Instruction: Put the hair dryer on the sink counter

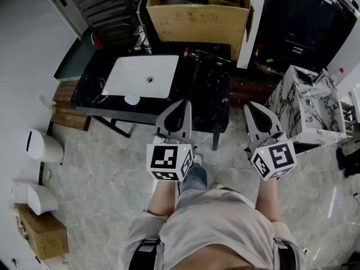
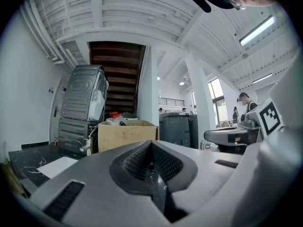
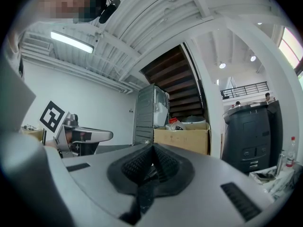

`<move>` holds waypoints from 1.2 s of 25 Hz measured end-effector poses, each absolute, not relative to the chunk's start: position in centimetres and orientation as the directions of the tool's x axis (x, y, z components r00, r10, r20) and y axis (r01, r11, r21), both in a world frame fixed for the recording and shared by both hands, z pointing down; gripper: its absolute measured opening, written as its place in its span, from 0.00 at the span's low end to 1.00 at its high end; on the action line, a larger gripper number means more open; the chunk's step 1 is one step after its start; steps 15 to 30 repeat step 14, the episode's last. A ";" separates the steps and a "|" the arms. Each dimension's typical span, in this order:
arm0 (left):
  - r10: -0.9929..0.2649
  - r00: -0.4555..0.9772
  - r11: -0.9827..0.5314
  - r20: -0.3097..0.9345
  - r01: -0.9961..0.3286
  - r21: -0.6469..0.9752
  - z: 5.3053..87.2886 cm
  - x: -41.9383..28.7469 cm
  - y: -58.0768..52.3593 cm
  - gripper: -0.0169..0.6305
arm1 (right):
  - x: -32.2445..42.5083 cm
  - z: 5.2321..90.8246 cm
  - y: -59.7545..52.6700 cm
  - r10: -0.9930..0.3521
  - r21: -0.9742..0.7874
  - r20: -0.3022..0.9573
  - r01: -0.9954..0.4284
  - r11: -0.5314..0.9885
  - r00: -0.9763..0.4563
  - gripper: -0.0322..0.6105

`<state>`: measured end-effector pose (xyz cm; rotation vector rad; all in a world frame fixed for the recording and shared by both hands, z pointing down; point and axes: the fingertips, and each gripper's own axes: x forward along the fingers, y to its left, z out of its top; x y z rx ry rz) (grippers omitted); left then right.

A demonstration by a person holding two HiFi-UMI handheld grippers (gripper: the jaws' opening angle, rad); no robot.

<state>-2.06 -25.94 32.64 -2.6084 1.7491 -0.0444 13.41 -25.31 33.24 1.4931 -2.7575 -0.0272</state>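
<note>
The person is holding the left gripper (image 1: 181, 107) and right gripper (image 1: 254, 110) out side by side at waist height, noses pointing forward. Both are clenching their jaws together on nothing. A dark thing with an orange band, seemingly the dryer (image 1: 194, 55), is lying at the back of the black counter (image 1: 214, 94), right of the white basin (image 1: 140, 75), well apart from both grippers. A cardboard box (image 1: 199, 21) is standing behind the counter, a marbled cabinet (image 1: 292, 108) is standing to the right, and grey stone floor (image 1: 107, 173) is spreading below.
</note>
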 end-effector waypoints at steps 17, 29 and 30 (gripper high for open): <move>-0.927 0.374 -0.375 0.036 -0.927 -0.004 32.9 -2.7 -26.4 0.05 | 13.0 33.2 -25.8 -0.835 0.009 -0.003 -0.835 0.550 -0.550 0.07; -0.927 0.374 -0.375 0.036 -0.927 -0.004 32.9 -2.7 -26.4 0.05 | 13.0 33.2 -25.8 -0.835 0.009 -0.003 -0.835 0.550 -0.550 0.07; -0.927 0.374 -0.375 0.036 -0.927 -0.004 32.9 -2.7 -26.4 0.05 | 13.0 33.2 -25.8 -0.835 0.009 -0.003 -0.835 0.550 -0.550 0.07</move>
